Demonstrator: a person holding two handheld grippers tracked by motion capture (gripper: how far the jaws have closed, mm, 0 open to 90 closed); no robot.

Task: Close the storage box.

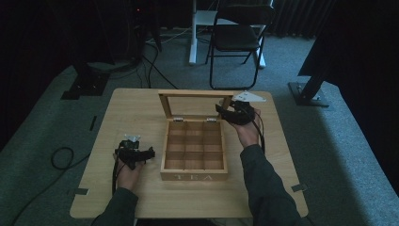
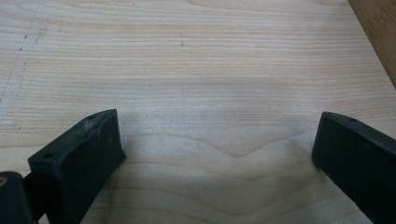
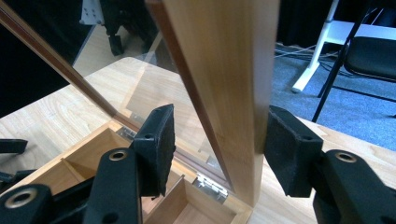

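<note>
Your right claw (image 3: 215, 149) is clamped on the side frame of the glass lid (image 3: 224, 84), which stands raised over the wooden tea box (image 1: 194, 150) mid-bench (image 1: 136, 106). Your left claw (image 2: 215, 154) rests apart, holding nothing, just left of the box.

Tea box (image 2: 379, 28): corner only, cut by left gripper view's edge. Lid (image 3: 219, 84): top cut off in right gripper view.

"TEA" on tea box (image 1: 194, 176) front
</note>
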